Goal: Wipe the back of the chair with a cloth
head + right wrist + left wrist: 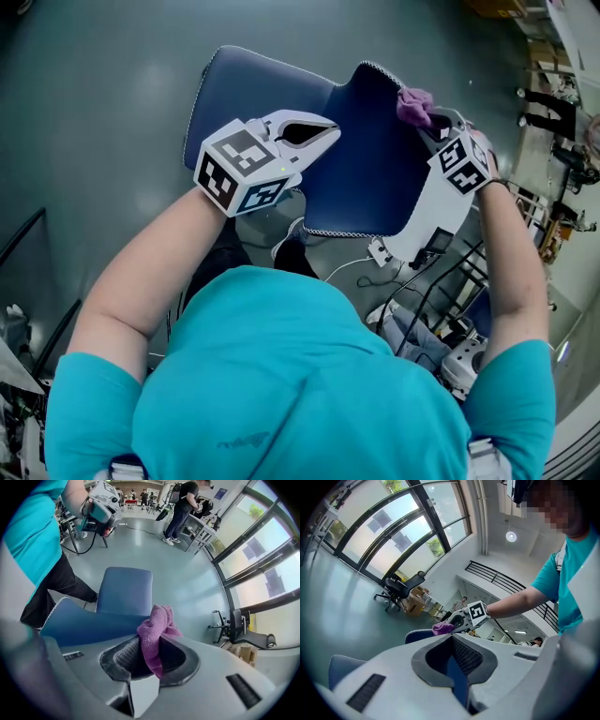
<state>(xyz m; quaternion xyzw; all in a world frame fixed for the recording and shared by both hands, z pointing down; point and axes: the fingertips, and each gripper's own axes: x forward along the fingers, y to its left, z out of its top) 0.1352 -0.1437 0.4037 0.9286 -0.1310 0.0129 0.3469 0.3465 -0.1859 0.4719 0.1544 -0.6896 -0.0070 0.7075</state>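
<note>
In the head view a blue chair fills the upper middle of the frame, its seat (246, 86) toward the upper left and its back (361, 164) at centre, edged with pale stitching. The left gripper (323, 131) reaches in from the left and meets the back's left edge. Its own view shows a thin blue strip of that edge running between the two jaws, which close in on it from both sides. The right gripper (433, 127) sits at the upper right, jaws pinched on a purple cloth (415, 105). The cloth bunches up above the jaw tips and lies against the back's upper right corner – the right gripper view shows it as a crumpled wad at centre frame, with the blue back to its lower left and the seat above that. The person's teal shirt (281, 375) takes up the bottom of the head view. A black office chair (243, 630) stands well apart on the grey floor (94, 103), near tall windows.
</note>
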